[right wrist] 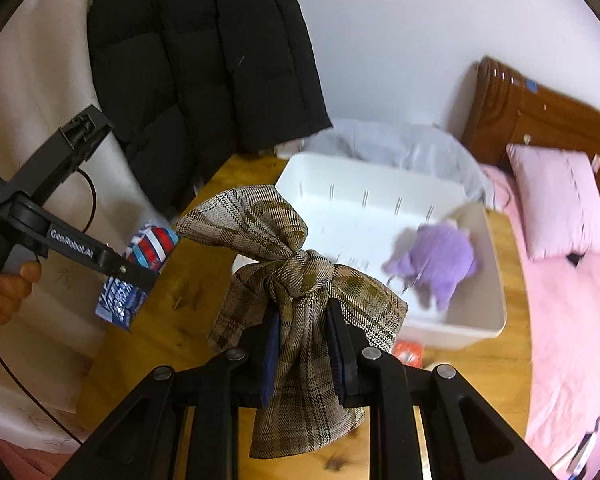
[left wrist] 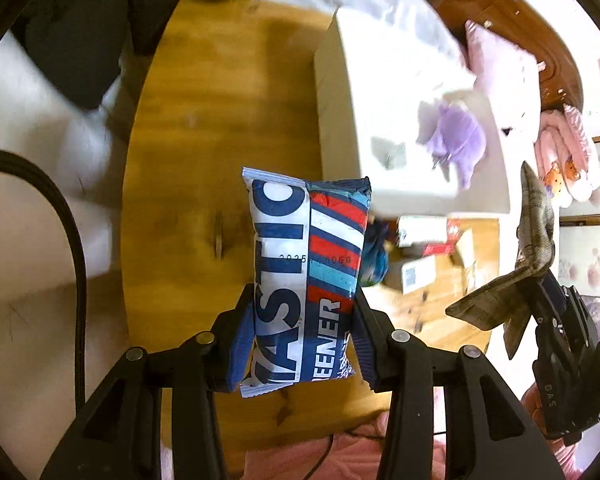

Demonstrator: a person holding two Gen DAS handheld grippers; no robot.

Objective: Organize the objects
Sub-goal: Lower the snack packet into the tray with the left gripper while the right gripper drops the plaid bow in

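My left gripper (left wrist: pixel 302 312) is shut on a blue, white and red snack packet (left wrist: pixel 306 256) and holds it above the wooden table (left wrist: pixel 204 140). The packet also shows in the right wrist view (right wrist: pixel 150 248). My right gripper (right wrist: pixel 302 320) is shut on a brown plaid fabric bow (right wrist: pixel 296 272), held above the table in front of a white bin (right wrist: pixel 380 208). The bow also shows at the right of the left wrist view (left wrist: pixel 528 256). A purple plush toy (right wrist: pixel 440 260) lies inside the bin; it also shows in the left wrist view (left wrist: pixel 456 136).
A black jacket (right wrist: pixel 204 60) hangs behind the table. A bed with a pink pillow (right wrist: pixel 556 204) and wooden headboard (right wrist: pixel 532 120) is at the right. Small boxes and cards (left wrist: pixel 424 248) lie on the table beside the bin. A red item (right wrist: pixel 408 354) sits by the bin's front.
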